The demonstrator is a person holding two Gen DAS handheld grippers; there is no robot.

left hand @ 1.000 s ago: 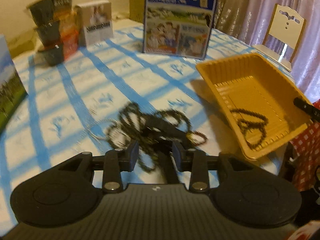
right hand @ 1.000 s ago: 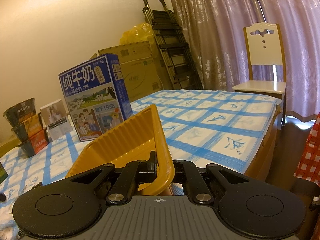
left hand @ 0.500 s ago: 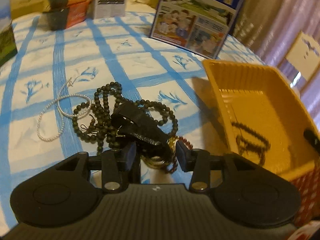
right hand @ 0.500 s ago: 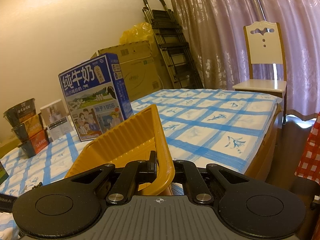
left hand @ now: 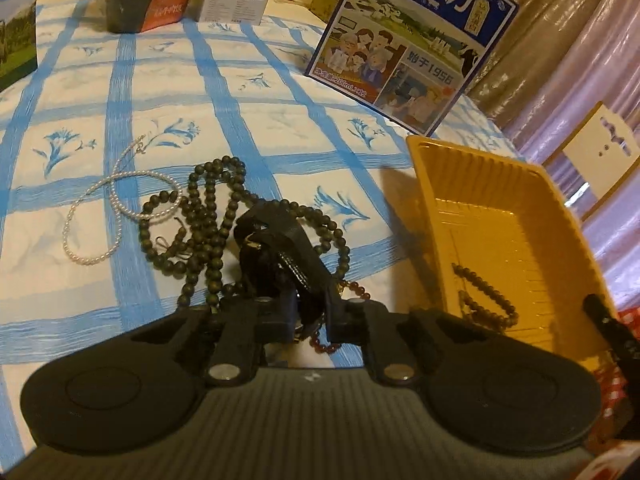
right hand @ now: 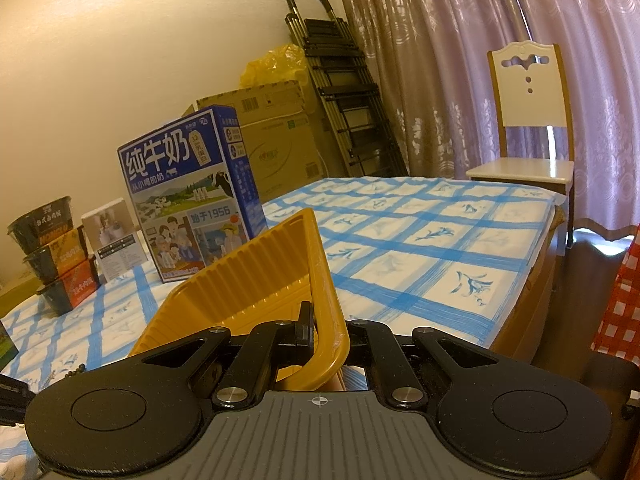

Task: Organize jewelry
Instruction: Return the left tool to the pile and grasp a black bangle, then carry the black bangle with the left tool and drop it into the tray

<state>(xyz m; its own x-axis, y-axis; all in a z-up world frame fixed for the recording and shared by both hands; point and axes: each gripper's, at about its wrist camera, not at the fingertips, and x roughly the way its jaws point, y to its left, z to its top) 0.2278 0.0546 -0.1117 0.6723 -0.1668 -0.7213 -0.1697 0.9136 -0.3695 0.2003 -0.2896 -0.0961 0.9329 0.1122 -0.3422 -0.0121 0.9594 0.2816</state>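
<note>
A pile of jewelry lies on the blue-checked tablecloth: a long dark bead necklace (left hand: 208, 224), a pearl strand (left hand: 120, 200) to its left and a red bead bracelet (left hand: 326, 344) near my fingers. My left gripper (left hand: 272, 232) is down in the pile, jaws narrowed around dark beads; the grip itself is hidden. A yellow tray (left hand: 520, 208) to the right holds one brown bead bracelet (left hand: 484, 296). My right gripper (right hand: 328, 320) is shut on the tray's rim (right hand: 324, 288) and holds it tilted.
A blue milk carton (left hand: 408, 40) stands behind the tray. Stacked noodle cups (right hand: 52, 252) and a small white box (right hand: 116, 236) stand at the far left. A white chair (right hand: 528, 120), a folded ladder and cardboard boxes stand beyond the table.
My left gripper has moved forward and down into the jewelry pile and its jaws have narrowed. The right gripper and the tray have stayed put.
</note>
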